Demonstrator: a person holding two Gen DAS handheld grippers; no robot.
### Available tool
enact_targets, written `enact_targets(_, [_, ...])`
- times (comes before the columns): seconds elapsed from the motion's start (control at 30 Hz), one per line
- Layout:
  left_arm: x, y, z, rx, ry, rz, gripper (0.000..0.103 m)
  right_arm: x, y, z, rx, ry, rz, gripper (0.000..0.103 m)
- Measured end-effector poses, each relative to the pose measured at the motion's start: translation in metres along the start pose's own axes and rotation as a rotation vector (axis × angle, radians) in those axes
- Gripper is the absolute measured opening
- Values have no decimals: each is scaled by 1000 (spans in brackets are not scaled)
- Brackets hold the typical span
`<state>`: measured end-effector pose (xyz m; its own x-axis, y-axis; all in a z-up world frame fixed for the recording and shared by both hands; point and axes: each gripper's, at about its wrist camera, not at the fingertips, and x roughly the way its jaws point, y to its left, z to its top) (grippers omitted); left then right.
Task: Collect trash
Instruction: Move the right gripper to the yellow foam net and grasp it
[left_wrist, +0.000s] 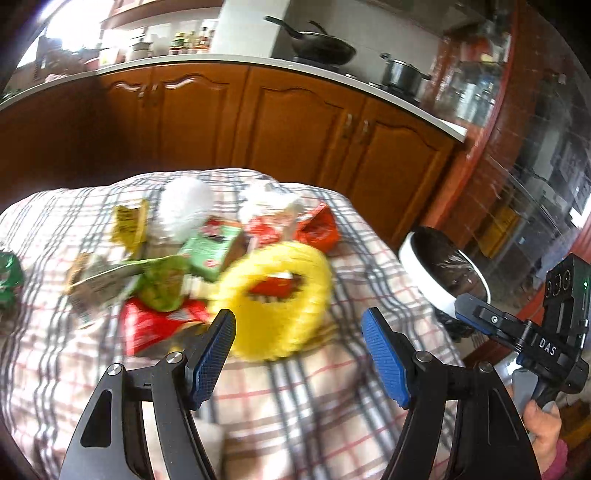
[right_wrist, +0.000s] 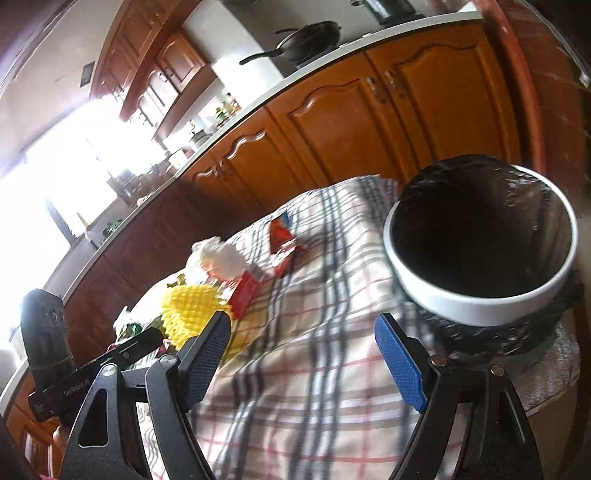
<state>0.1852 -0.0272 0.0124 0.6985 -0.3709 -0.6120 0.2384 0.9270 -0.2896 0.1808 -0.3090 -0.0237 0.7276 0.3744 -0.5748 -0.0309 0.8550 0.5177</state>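
Observation:
A pile of trash lies on the checked tablecloth (left_wrist: 295, 406): a yellow foam fruit net (left_wrist: 273, 306), red wrappers (left_wrist: 147, 325), green packets (left_wrist: 210, 251), a yellow wrapper (left_wrist: 129, 221) and white crumpled tissue (left_wrist: 186, 210). My left gripper (left_wrist: 299, 354) is open and empty, just short of the yellow net. My right gripper (right_wrist: 303, 354) is open and empty over the cloth, with the yellow net (right_wrist: 190, 310) to its left. A white bin with a black liner (right_wrist: 484, 251) stands at the table's right edge; it also shows in the left wrist view (left_wrist: 443, 273).
Wooden kitchen cabinets (left_wrist: 295, 122) and a white counter with a wok (left_wrist: 321, 46) and a pot (left_wrist: 402, 74) stand behind the table. A red packet (right_wrist: 282, 236) lies alone farther back on the cloth. The right gripper body (left_wrist: 546, 332) shows at the left view's right side.

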Motion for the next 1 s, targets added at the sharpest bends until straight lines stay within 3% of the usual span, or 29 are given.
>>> enact_targets(0.4, [-40, 28, -23, -47, 14, 90, 78, 34, 53, -16, -82, 77, 91, 82])
enact_targets(0.6, [-46, 36, -39, -16, 71, 121, 88, 55, 61, -19, -108, 105, 74, 83])
enact_targets(0.83, [-26, 33, -54, 33, 135, 179, 90, 76, 58, -18, -126, 122, 26, 80])
enact_targets(0.93, [-19, 31, -54, 71, 126, 207, 90, 84, 58, -18, -132, 136, 16, 69])
enact_targets(1.0, [-16, 28, -56, 88, 124, 224, 86, 88, 60, -18, -141, 149, 16, 54])
